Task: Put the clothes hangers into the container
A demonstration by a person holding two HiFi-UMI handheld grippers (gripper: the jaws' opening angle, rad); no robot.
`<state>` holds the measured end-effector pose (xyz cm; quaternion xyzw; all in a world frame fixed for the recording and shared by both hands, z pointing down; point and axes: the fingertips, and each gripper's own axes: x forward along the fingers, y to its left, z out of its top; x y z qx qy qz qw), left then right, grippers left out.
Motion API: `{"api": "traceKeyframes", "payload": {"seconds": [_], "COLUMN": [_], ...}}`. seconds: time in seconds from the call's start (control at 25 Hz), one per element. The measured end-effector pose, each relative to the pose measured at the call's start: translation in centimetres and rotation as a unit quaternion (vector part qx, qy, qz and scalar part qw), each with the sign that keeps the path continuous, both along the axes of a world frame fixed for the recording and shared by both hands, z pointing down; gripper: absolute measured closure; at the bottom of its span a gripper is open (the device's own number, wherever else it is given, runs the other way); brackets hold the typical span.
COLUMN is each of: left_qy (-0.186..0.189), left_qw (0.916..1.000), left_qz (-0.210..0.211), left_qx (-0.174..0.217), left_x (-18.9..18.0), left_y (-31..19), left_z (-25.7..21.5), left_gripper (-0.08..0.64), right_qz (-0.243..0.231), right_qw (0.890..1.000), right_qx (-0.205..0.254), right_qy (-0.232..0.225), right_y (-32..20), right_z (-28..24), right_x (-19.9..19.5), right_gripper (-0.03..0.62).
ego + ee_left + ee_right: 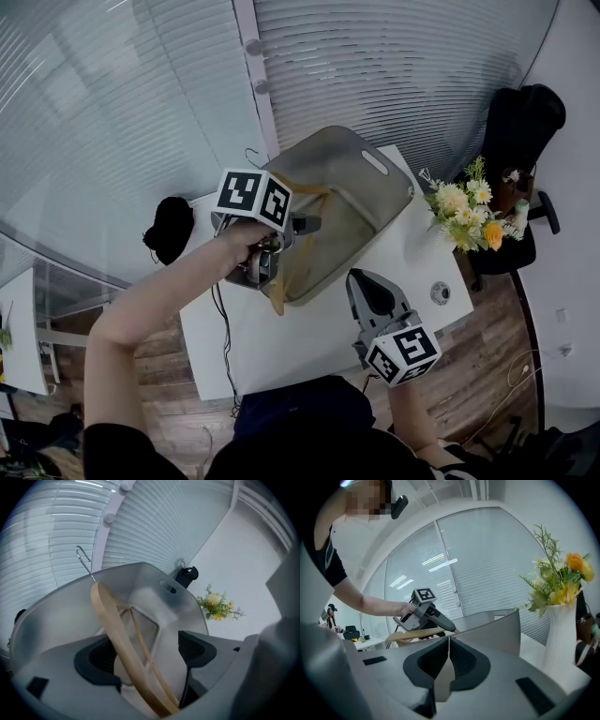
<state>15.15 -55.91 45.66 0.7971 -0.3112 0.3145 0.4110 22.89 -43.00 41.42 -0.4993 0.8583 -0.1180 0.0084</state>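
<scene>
In the head view the marker cube and the hand cover the left claw (265, 258), so only a tan end of the wooden hanger (277, 298) shows at the near rim of the grey container (366, 159). The left gripper view shows the claw spread, with the hanger leaning in the container between its jaws, seemingly untouched. The right claw (375, 292), pressed together and empty, hangs over the white desk (281, 347) just right of the container, with yellow flowers (466, 214) far right and a dark lump (169, 227) too dim to name at the left edge.
</scene>
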Motion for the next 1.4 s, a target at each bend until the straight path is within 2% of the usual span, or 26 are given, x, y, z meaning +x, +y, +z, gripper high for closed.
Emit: {"api": "traceKeyframes", "payload": {"seconds": [0.28,0.44,0.56,0.64,0.84,1.04,1.2,1.4], "left_qy": [-0.037,-0.070,-0.121,-0.133,-0.119,-0.090,-0.082,-0.049], "left_qw": [0.9985,0.9964,0.9884,0.9861,0.9888,0.9901,0.9898,0.9924], "left_qz": [-0.021,0.018,0.062,0.071,0.063,0.067,0.074,0.051], "left_qx": [0.035,0.046,0.067,0.069,0.065,0.085,0.090,0.101], "left_x": [-0.9,-1.0,-1.3,-1.6,-2.3,-2.6,-2.8,-3.7], "left_y": [-0.3,0.3,0.5,0.7,0.9,1.6,2.9,3.4], "left_z": [-0.8,-0.9,-0.6,-0.6,-2.1,-4.6,-4.8,-5.4], "left_gripper": [0.133,0.133,0.133,0.133,0.133,0.133,0.133,0.135], "right_qz": [0.002,0.003,0.003,0.004,0.000,-0.005,-0.009,-0.011], "right_qw": [1.000,1.000,1.000,1.000,1.000,1.000,1.000,1.000], "right_qx": [0.003,0.009,0.011,0.012,0.016,0.021,0.026,0.027], "right_qy": [0.001,0.000,-0.001,-0.004,-0.004,-0.003,0.002,0.006], "right_y": [0.7,1.2,1.6,1.8,2.3,2.8,3.4,4.2], "right_z": [-0.5,-0.9,-1.2,-1.3,-1.5,-1.9,-2.0,-2.3], "right_x": [0.3,0.5,0.4,0.3,-0.3,-1.2,-1.8,-2.2], "right_gripper": [0.560,0.560,0.560,0.560,0.560,0.560,0.560,0.560]}}
